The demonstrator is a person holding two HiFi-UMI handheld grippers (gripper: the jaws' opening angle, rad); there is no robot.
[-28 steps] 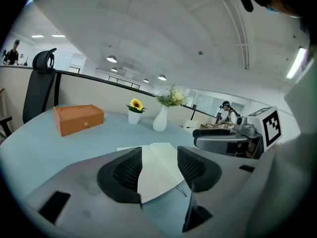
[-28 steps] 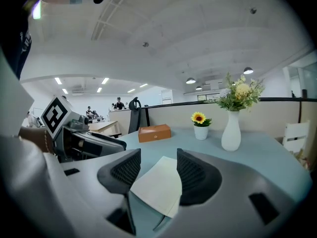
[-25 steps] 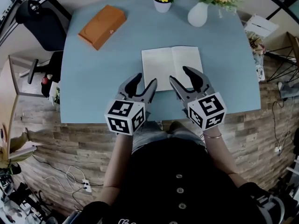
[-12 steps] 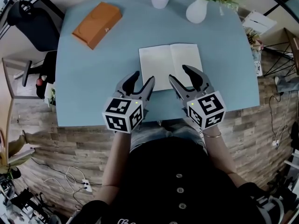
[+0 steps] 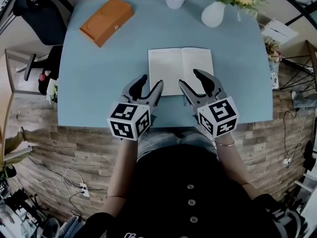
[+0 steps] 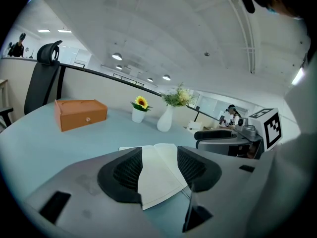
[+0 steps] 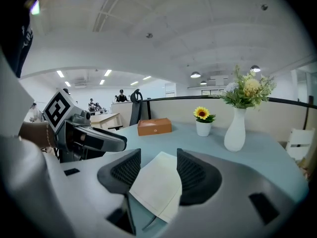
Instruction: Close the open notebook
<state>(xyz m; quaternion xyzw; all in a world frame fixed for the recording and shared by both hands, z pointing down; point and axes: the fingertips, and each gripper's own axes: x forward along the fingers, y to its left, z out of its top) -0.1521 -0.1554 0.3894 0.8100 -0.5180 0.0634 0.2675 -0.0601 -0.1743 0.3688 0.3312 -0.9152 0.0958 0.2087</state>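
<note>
Since the notebook [image 5: 181,71] lies open and flat on the desk [image 5: 99,78] just ahead of both, the left gripper [image 5: 151,82] and right gripper [image 5: 190,78] hover at its near edge, jaws spread and empty, one facing each page. That placing seems meant to let either one catch a page edge and fold it over the spine.

You wear a black buttoned top [image 5: 173,182] and a thin bracelet [image 5: 226,144]; your left claw [image 5: 151,81] and right claw [image 5: 189,78] are grey, black-padded.
</note>
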